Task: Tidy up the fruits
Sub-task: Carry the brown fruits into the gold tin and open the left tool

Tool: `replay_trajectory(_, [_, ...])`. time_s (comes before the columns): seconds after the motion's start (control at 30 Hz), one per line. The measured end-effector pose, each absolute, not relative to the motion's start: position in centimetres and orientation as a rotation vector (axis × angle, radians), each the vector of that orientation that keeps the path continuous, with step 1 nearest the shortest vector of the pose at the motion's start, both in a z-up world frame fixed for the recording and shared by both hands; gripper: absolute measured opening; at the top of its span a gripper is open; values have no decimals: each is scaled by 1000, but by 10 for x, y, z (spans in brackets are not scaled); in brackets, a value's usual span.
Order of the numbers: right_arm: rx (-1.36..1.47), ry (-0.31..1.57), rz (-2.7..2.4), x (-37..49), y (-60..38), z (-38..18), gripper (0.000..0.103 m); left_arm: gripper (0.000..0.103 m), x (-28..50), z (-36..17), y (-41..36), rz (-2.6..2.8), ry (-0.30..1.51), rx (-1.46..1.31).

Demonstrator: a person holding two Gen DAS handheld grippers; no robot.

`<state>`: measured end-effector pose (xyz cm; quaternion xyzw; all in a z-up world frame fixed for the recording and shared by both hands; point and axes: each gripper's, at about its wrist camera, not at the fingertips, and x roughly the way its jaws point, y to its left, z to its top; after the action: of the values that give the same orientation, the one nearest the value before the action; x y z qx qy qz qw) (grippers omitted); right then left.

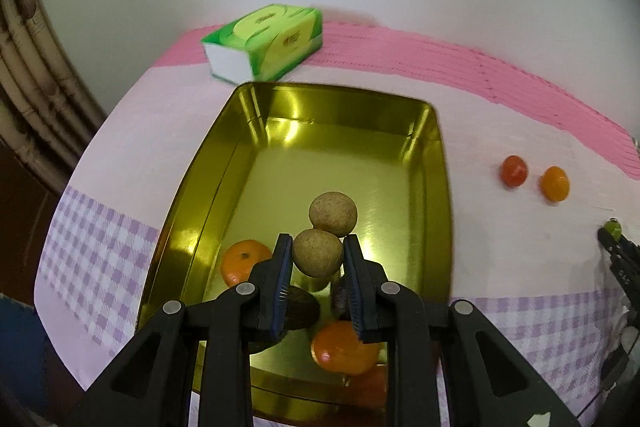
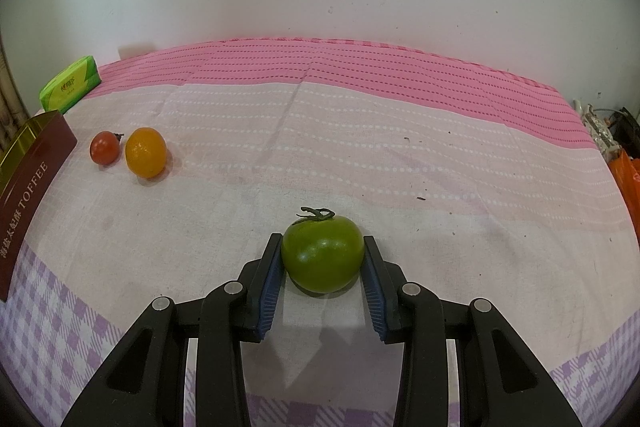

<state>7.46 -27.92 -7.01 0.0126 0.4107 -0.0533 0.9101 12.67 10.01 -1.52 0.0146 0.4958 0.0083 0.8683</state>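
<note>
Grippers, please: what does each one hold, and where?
Left gripper: round tan-brown fruit, pinched across its sides. Right gripper: green tomato, across its sides.

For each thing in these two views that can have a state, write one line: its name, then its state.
left gripper: shut on a brown ball fruit, over the gold tin
right gripper: shut on the green tomato
gold tin: open, holding fruit
red tomato: loose on cloth
orange tomato: loose on cloth

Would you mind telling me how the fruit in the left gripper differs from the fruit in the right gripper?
The brown round fruit is tan and matte; the green tomato is glossy with a stem. The brown one is held above the gold tin; the tomato sits on the tablecloth. Both are round, clamped between blue pads.
</note>
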Motion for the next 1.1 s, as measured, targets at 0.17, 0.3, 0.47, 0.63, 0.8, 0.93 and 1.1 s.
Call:
replay_trajectory(0.17, [27,847,-109,75,-279,-70,39,22,131,-26,106,26,1075,25])
replay_trajectory(0.3, [27,847,-109,75,-280,-70,39,22,133,-32,107,35,1091,36])
replay_trajectory(0.47, [27,847,-108,75,-280,-70,39,22,132,-36,106,32,1113,45])
replay_trajectory(0.63, [26,847,-109,75,-280,-70,39,22,133,-40,105,35,1122,53])
replay_trajectory(0.8, [27,847,-109,74,-280,-70,39,23,134,-40,103,43,1126,68])
replay_trajectory(0.93, [27,848,-109,74,-280,-70,39,23,134,-40,102,43,1127,74])
replay_trajectory(1.1, [26,848,-109,75,-280,-70,39,24,134,-39,102,44,1129,74])
